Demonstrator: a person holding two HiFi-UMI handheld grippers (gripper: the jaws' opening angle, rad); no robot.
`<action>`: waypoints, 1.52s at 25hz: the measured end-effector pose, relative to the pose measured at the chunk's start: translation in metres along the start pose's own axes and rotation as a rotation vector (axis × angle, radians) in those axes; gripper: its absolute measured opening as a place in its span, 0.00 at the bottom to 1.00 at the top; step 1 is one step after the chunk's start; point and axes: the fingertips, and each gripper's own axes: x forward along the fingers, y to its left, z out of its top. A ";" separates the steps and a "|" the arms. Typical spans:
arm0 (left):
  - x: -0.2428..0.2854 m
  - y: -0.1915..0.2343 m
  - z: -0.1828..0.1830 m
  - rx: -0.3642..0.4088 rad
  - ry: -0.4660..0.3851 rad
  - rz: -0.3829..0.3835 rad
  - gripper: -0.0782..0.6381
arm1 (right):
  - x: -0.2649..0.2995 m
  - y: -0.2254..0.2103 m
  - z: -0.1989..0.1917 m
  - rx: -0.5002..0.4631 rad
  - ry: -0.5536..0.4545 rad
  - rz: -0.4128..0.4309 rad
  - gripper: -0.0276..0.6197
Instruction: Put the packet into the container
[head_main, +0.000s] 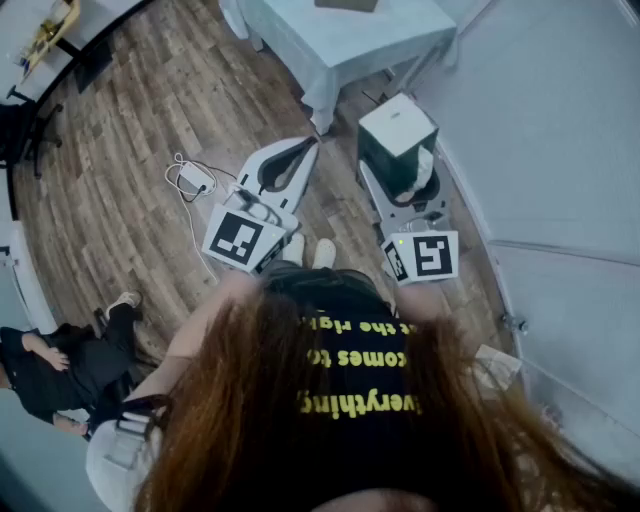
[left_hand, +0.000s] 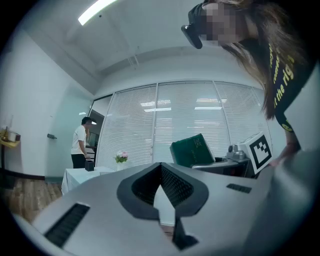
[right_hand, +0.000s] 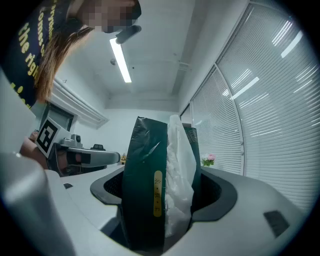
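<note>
Pose: both grippers held level, centre frame, aimed toward the top edge | right gripper (head_main: 399, 165): jaws spread wide, clamping the upright dark green packet (right_hand: 142, 190), white plastic (right_hand: 180, 165) wedged alongside | left gripper (head_main: 308, 148): jaw tips pressed together, empty | beyond: white-clothed table (head_main: 350, 45), top centre.

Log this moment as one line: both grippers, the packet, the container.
left gripper: shut, empty | right gripper: shut on packet | packet: held in air, white liner showing | container: not in view
</note>
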 end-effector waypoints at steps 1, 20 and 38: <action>-0.002 0.000 0.001 0.000 0.001 0.001 0.11 | -0.001 0.001 0.001 0.000 0.000 -0.001 0.63; 0.020 -0.009 -0.004 0.002 0.003 0.031 0.11 | -0.010 -0.034 0.002 0.027 -0.015 -0.003 0.63; 0.057 0.000 -0.001 0.028 -0.014 0.068 0.11 | -0.002 -0.087 -0.006 0.052 -0.012 -0.029 0.63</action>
